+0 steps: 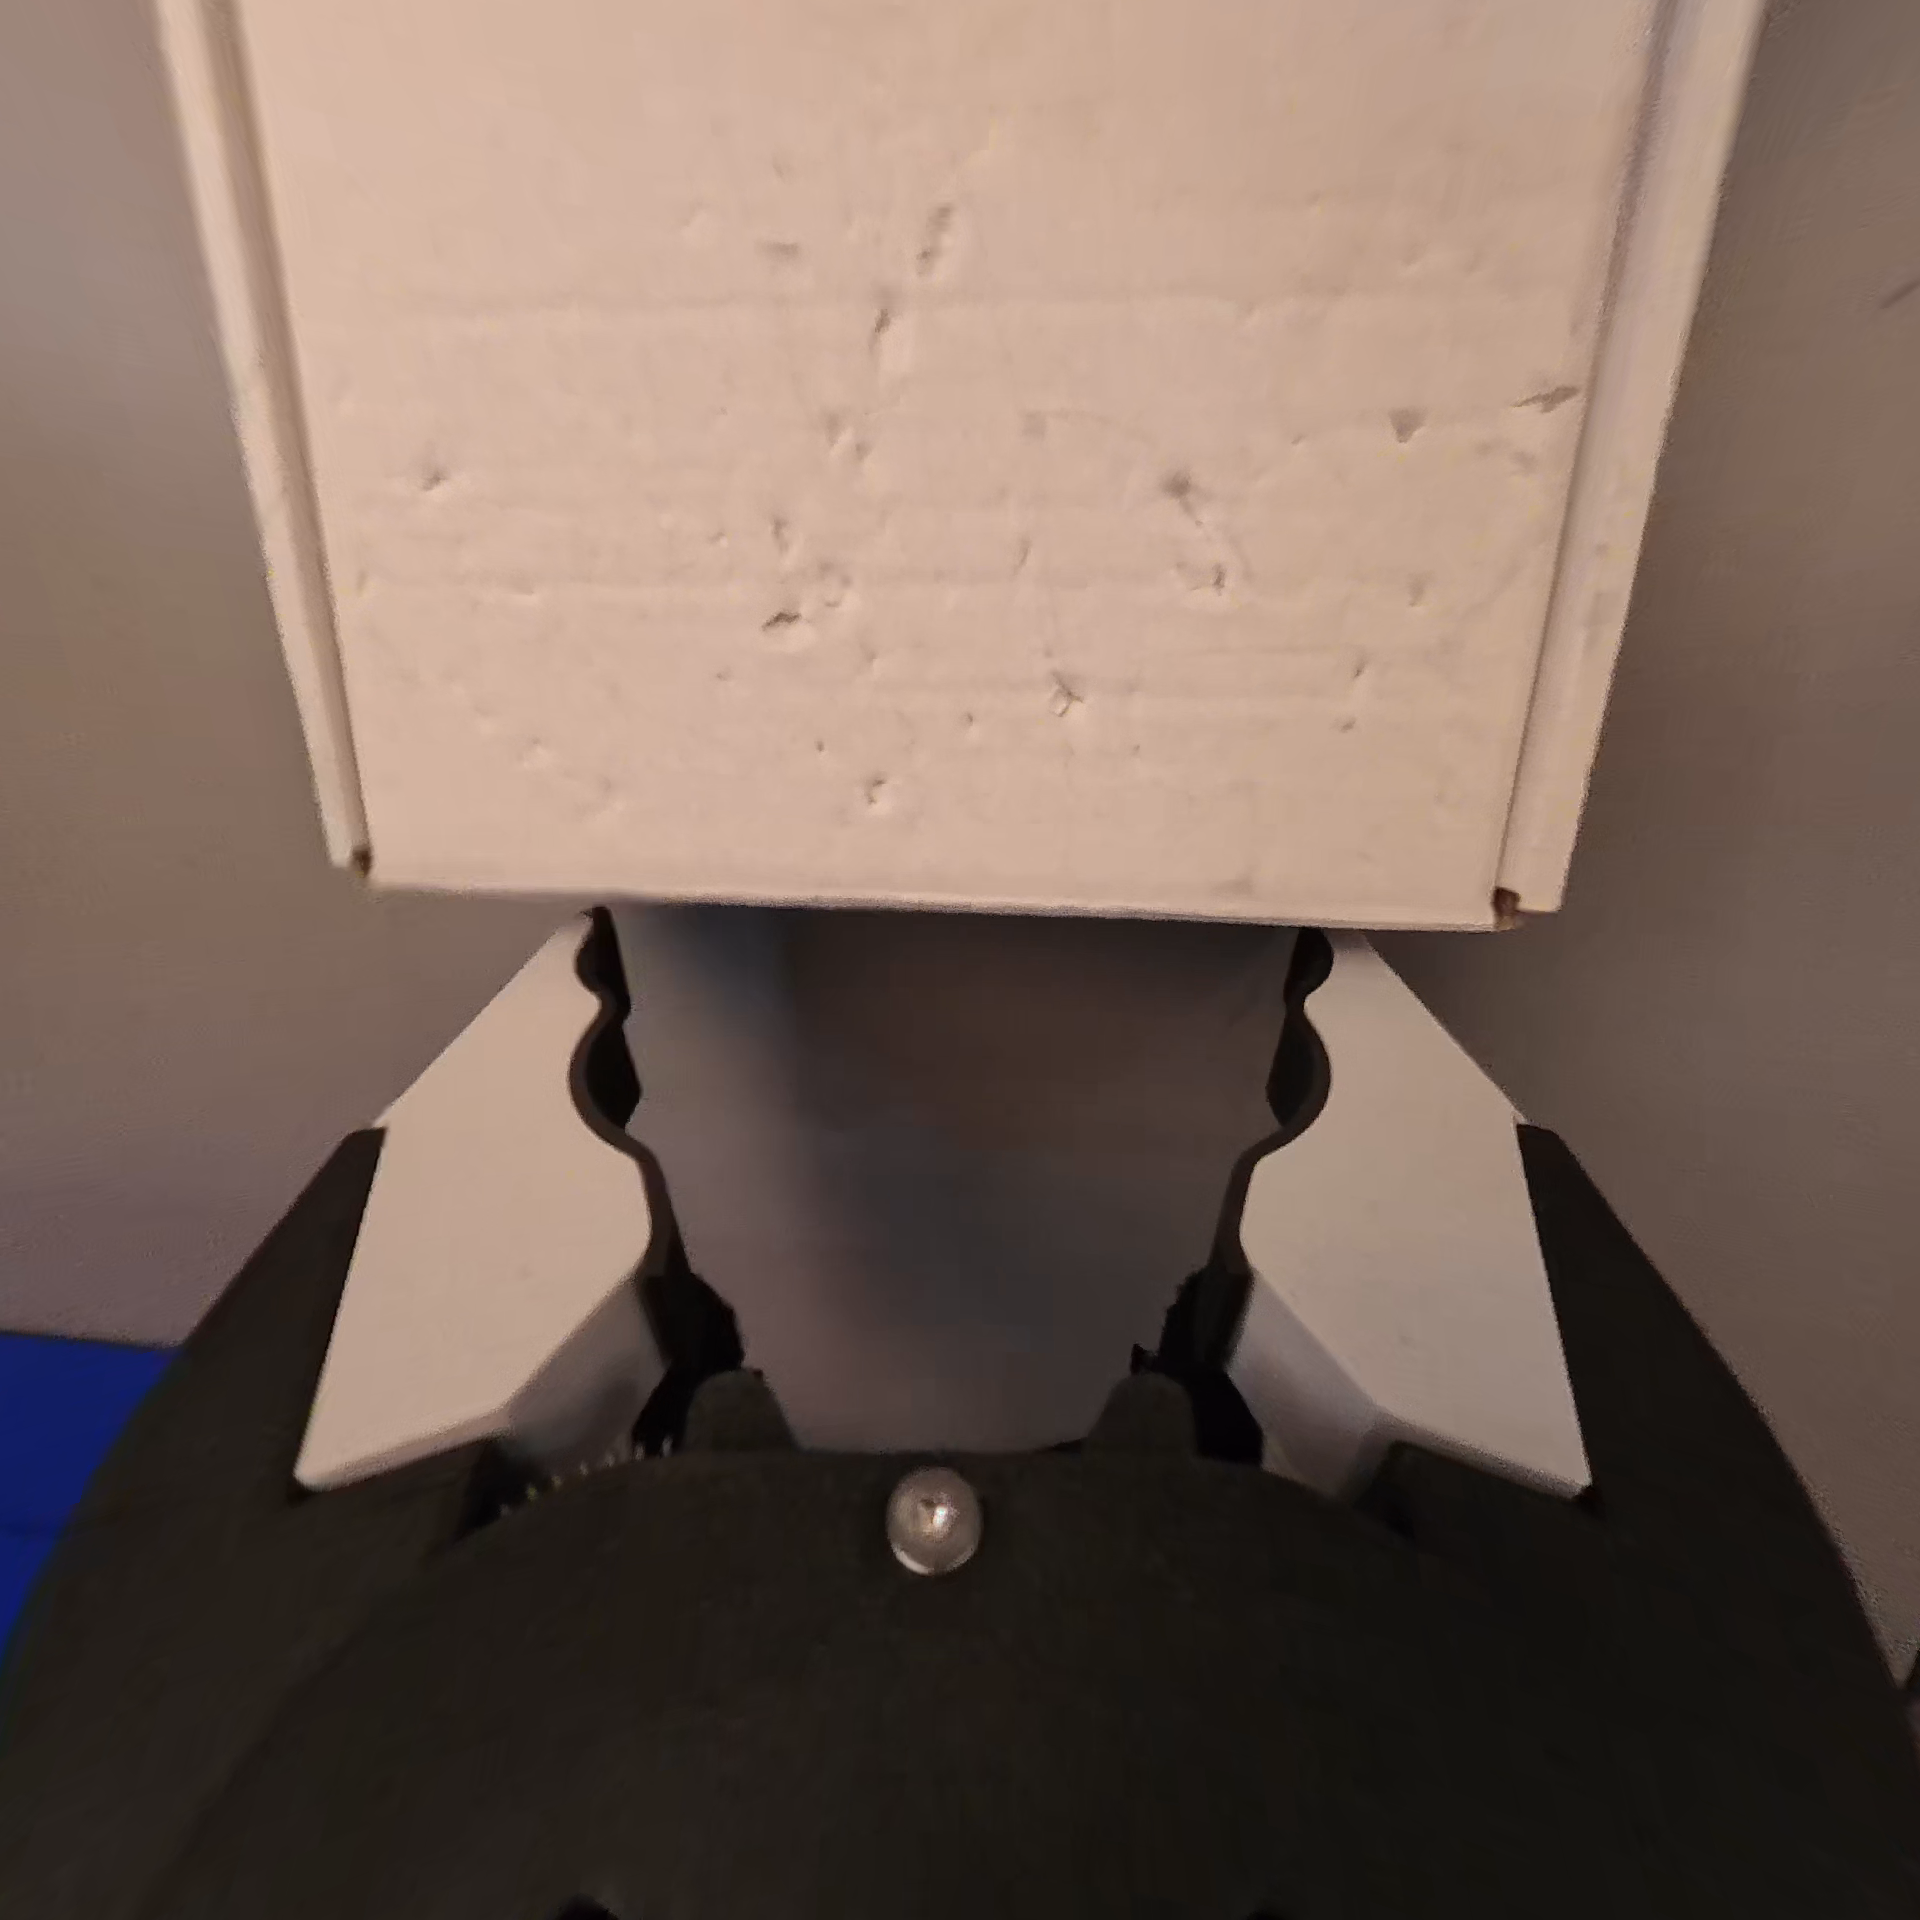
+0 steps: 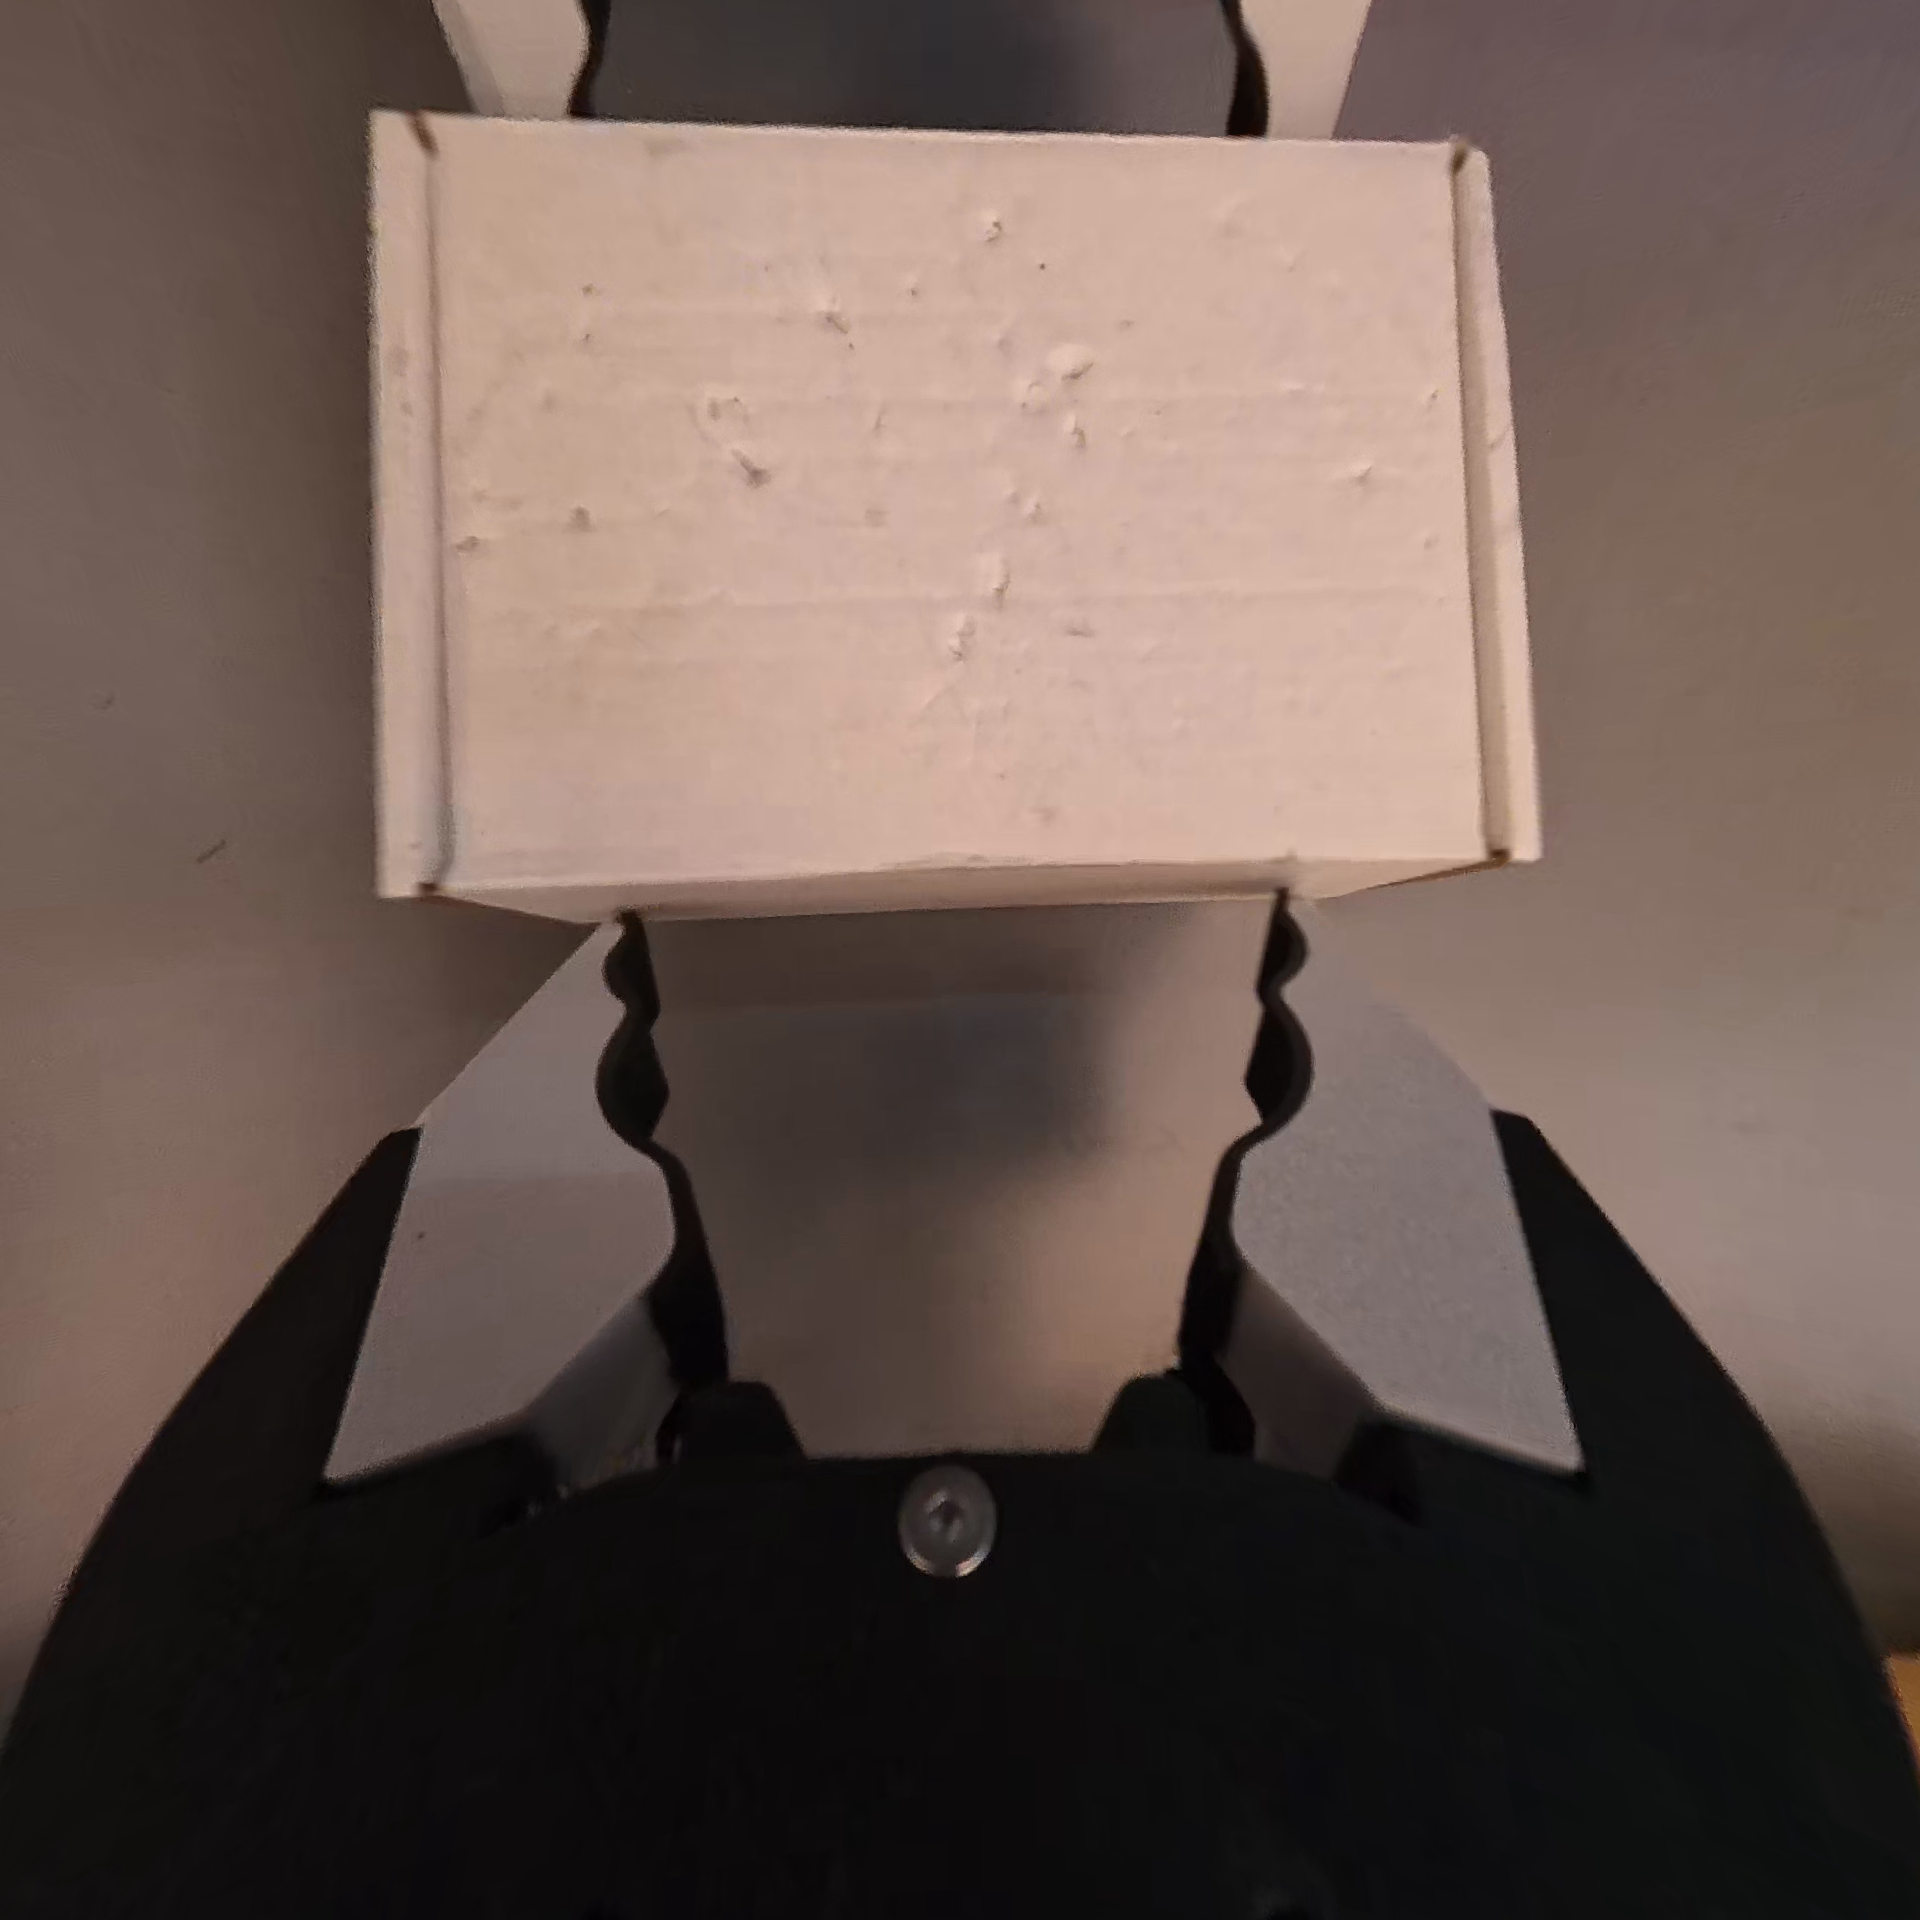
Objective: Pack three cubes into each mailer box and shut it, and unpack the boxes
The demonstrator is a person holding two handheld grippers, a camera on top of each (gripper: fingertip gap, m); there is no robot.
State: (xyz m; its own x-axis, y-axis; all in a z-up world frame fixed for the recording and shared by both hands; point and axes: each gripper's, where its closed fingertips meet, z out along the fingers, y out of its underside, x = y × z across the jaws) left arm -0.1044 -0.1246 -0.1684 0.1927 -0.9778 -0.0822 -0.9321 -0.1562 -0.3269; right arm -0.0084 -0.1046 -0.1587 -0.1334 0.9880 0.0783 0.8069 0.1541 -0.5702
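At opposite ends of a shut white mailer box [image 2: 935, 499], the left gripper [image 1: 951, 935] and right gripper [image 2: 951, 925] face each other, jaws spread wide, tips touching its edges. The dented, corrugated cardboard box rests on a plain grey tabletop [image 2: 187, 623].

Dim, warm indoor light in both views, pinkish cast on the white box [image 1: 935, 468] and grey table [image 1: 94, 727]. Soft shadow pools under the box edge between the left gripper [image 1: 951, 935] fingers; same under the right gripper [image 2: 956, 925]. No glare. Slight overall softness, box edges blurred, wide-angle bending at the borders. Black gripper bodies lose detail.
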